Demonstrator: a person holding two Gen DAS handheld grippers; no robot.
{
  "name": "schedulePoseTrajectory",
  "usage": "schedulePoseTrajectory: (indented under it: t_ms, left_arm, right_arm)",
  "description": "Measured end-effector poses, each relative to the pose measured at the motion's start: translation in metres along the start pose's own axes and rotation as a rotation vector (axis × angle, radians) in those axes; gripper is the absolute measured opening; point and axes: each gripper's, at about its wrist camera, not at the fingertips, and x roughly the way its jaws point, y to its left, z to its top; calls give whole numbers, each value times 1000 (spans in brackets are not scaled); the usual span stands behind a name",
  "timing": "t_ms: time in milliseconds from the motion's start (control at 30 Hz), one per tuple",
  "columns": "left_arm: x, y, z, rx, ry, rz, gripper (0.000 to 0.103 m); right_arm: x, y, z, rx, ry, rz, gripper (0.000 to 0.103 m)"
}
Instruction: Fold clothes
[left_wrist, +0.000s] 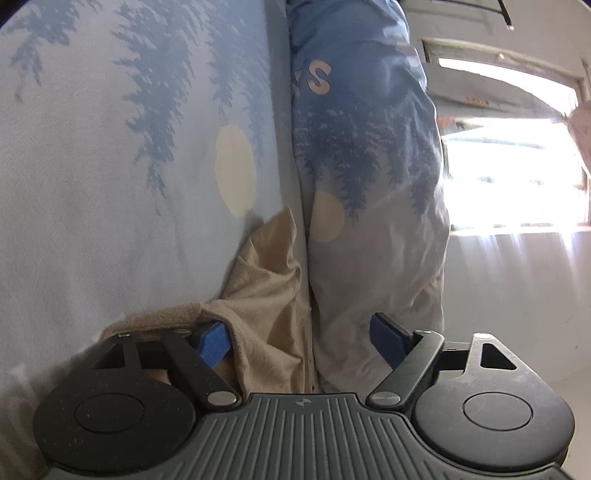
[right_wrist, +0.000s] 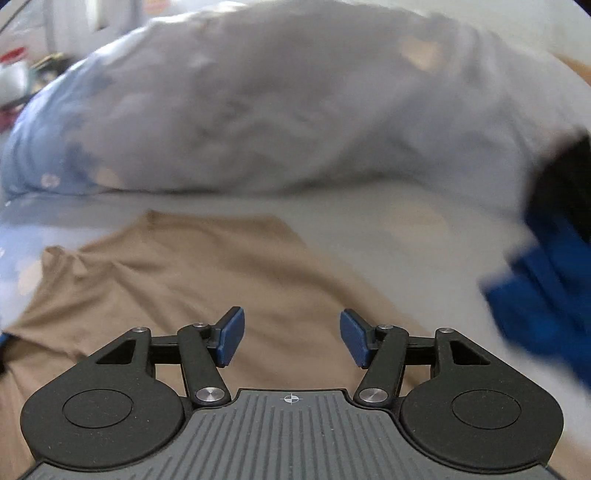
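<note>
tan shirt spread on the bed, both grippers wide

the tan shirt (right_wrist: 207, 280) lies on the bed sheet (left_wrist: 92, 184), beside the pillow (left_wrist: 369, 166). our left gripper (left_wrist: 303, 343) stands wide around its bunched edge, not pinching. our right gripper (right_wrist: 291, 338) hovers wide, empty, probably seeking a corner.

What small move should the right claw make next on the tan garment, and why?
Probably lower the right claw onto the tan garment and close on a fold edge. It stands open with nothing gripped, above the cloth spread on the bedsheet, while the left claw is open too, cloth draped at one finger.
</note>
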Motion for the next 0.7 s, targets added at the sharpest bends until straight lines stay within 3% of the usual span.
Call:
schedulePoseTrajectory:
  t_ms: [100, 267, 367, 467, 533, 600, 700]
  left_arm:
    - [-2, -5, 0, 47, -19, 34, 81]
    - [-5, -13, -5, 99, -27, 94, 83]
    - [-12, -21, -7, 111, -48, 150, 88]
    - [-18, -29, -8, 125, -66, 204, 97]
    - [-24, -37, -8, 151, -84, 239, 102]
    - [-29, -46, -8, 172, -93, 259, 102]
    - [-40, -62, -11, 222, -92, 244, 103]
  right_arm:
    - [-2, -15, -34, 65, 12, 7, 62]
    - [19, -28, -50, 103, 55, 10, 60]
    - [33, -36, -52, 54, 89, -69, 51]
    - [29, -41, -54, 2, 91, -233, 46]
    - [10, -42, -58, -3, 58, -285, 47]
    - [-19, -38, -68, -11, 23, -267, 49]
    - [-69, -31, -87, -23, -29, -228, 61]
